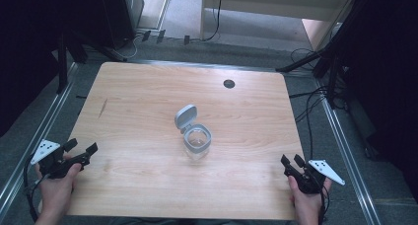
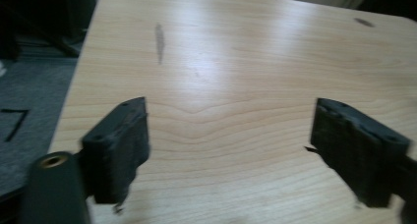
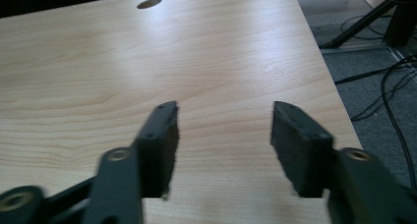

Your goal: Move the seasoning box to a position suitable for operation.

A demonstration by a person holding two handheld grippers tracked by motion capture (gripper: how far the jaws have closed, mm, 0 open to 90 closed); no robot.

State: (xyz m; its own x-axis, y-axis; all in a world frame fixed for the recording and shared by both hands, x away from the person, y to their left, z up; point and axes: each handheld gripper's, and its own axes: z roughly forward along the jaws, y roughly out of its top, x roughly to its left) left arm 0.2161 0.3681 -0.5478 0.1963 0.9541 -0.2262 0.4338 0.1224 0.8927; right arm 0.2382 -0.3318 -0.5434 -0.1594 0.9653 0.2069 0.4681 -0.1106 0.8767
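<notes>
Clear jar (image 1: pixel 197 145) with grey flip lid (image 1: pixel 185 116) hinged open stood mid-table (image 1: pixel 148 87), well apart from both grippers. Left gripper (image 1: pixel 81 149) jaws spread; right gripper (image 1: pixel 292 161) jaws spread, both at the near edge. Jar judged light, rigid, slippery; grip the body sides. Bare wood all round

High view overhead, facing forward-down; gripper views low, close — all share table (image 1: pixel 148 87) top.

Wood table (image 1: pixel 148 106) on grey carpet (image 1: pixel 315 116); cables (image 1: pixel 315 99) right; pale shelf unit (image 1: pixel 276 8) far; dark curtains (image 1: pixel 389 62) both sides.
</notes>
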